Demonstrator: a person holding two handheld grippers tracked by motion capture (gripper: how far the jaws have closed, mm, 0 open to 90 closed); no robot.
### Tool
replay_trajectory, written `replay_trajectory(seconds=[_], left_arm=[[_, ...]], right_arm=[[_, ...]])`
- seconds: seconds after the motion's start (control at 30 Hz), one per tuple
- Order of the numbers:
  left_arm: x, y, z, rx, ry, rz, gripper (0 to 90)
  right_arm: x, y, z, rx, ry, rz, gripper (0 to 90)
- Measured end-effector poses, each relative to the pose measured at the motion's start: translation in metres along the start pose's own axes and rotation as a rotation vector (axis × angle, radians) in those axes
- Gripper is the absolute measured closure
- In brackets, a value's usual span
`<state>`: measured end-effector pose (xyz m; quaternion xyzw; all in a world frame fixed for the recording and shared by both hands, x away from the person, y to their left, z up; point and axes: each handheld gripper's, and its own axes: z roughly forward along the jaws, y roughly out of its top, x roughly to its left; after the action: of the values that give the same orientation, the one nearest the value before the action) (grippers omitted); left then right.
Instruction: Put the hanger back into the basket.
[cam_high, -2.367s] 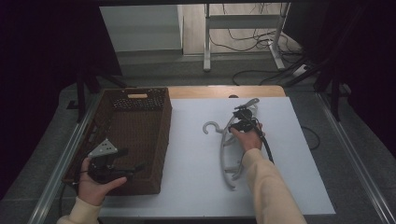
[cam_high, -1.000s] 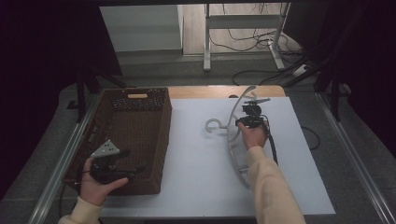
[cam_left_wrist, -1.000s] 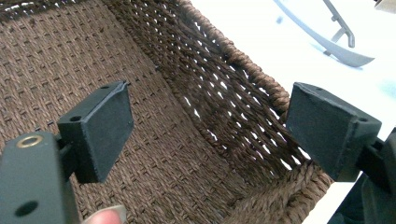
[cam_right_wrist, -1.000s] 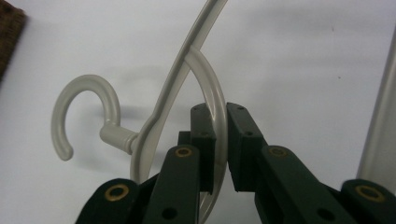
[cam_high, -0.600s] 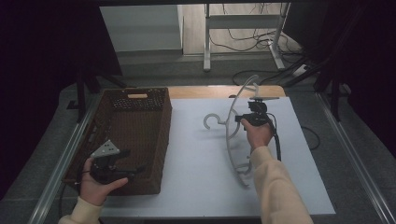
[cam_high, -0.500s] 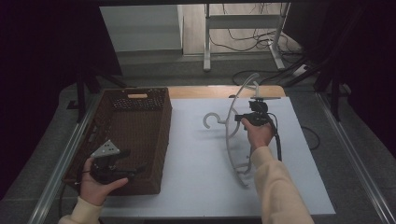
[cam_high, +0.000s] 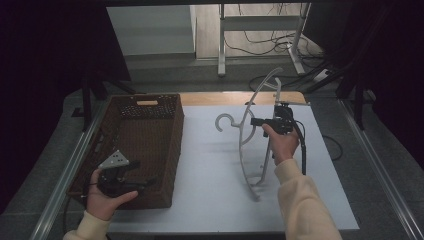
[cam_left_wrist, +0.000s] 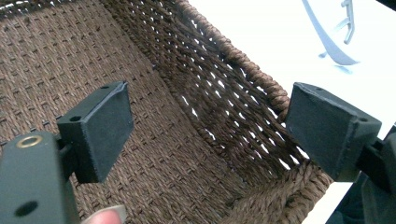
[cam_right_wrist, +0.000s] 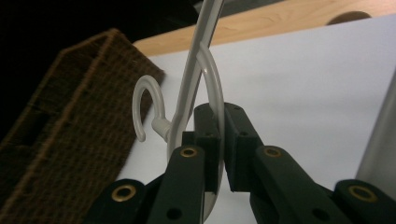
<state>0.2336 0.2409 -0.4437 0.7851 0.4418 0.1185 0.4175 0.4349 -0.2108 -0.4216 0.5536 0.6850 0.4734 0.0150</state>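
Hanger (cam_high: 250, 135) clamped in right tongs (cam_high: 256, 121), raised, lower tip near counter (cam_high: 210, 200). Left tongs (cam_left_wrist: 205, 135) apart over basket (cam_high: 150, 145). Likely next: carry hanger left toward basket.

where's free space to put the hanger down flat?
Bare white sheet between the wicker basket and the hanger held by the right gripper. Another strip lies right of that forearm, toward the sheet's right edge. The basket floor looks bare too, but the left gripper hovers over its near end.
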Motion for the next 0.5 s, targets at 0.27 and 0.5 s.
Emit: replay_trajectory(seconds=[0.27, 0.5], left_arm=[[-0.002, 0.002, -0.002, -0.008, 0.006, 0.001, 15.2], [-0.006, 0.005, -0.002, -0.015, 0.001, 0.004, 15.2]], right_arm=[[0.012, -0.001, -0.017, -0.041, 0.099, 0.005, 85.2], [0.021, -0.006, -0.033, -0.069, 0.160, 0.010, 85.2]])
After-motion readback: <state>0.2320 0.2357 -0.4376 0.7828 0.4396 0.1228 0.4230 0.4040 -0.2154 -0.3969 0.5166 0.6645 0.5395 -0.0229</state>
